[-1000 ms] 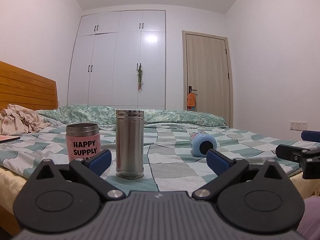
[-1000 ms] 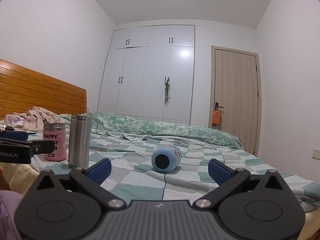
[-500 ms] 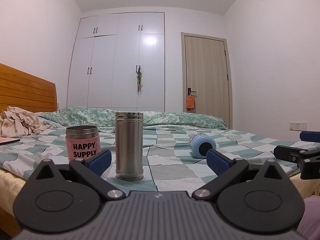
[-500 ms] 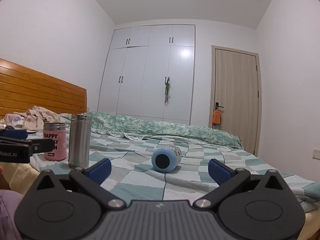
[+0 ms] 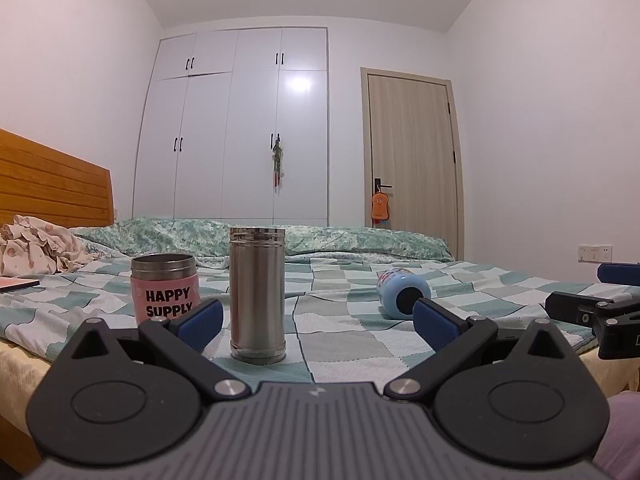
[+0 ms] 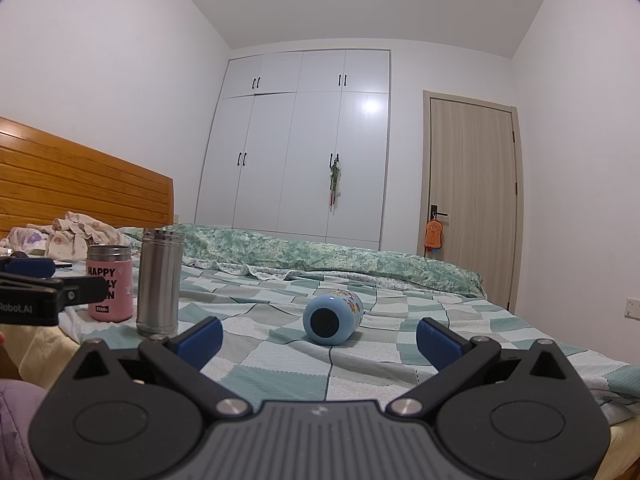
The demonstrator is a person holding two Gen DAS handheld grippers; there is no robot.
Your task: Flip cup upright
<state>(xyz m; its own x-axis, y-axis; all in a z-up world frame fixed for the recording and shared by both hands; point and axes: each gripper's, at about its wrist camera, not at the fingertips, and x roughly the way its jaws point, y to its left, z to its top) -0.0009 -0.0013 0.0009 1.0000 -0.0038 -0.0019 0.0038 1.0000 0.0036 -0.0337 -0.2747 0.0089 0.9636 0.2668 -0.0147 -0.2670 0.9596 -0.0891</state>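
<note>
Pink cup (image 5: 166,286): lower lettering hidden behind a left finger (image 5: 200,322); in the right view its middle word is partly covered by the left gripper (image 6: 48,288).
Blue cup (image 5: 402,294): lower edge masked by the other left finger; print too small to read.
Right gripper (image 5: 600,300): cut off by the frame edge.
Flat item (image 5: 16,283) on the bed (image 5: 344,328): cropped, unidentifiable.
</note>
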